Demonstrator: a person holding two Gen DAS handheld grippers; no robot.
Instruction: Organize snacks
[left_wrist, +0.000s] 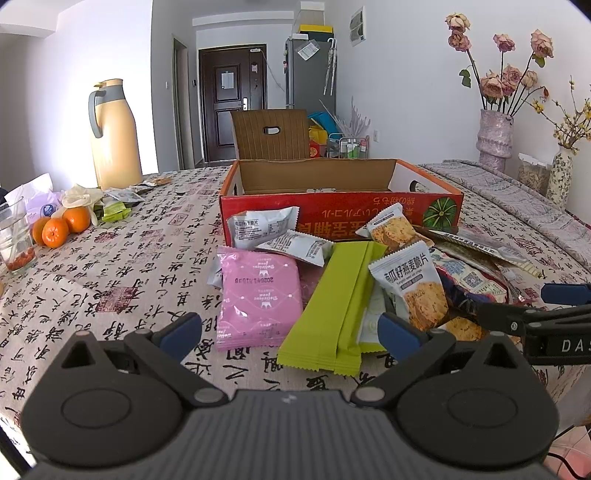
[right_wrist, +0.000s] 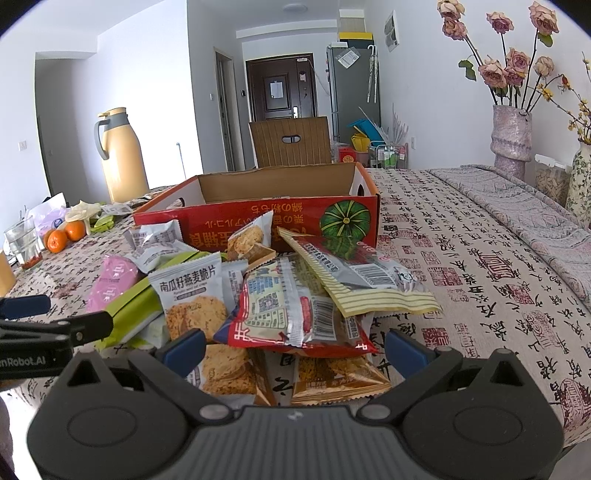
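Left gripper (left_wrist: 290, 326): fingers spread, empty, above pink packet (left_wrist: 258, 295) and green packet (left_wrist: 332, 310). Right gripper (right_wrist: 295, 345): fingers spread over red packet (right_wrist: 291, 314), contact unclear. Snack pile near red box (left_wrist: 340, 195), on table (left_wrist: 110, 266).

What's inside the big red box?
The red box is open, and only bare brown cardboard walls show inside. Its front wall hides the floor, so anything lying low cannot be seen. The snack packets lie outside, in front.

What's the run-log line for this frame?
stage: pre-grasp | left tongs: open, empty, facing pink packet | right tongs: open, over red snack bag | red box: looks empty
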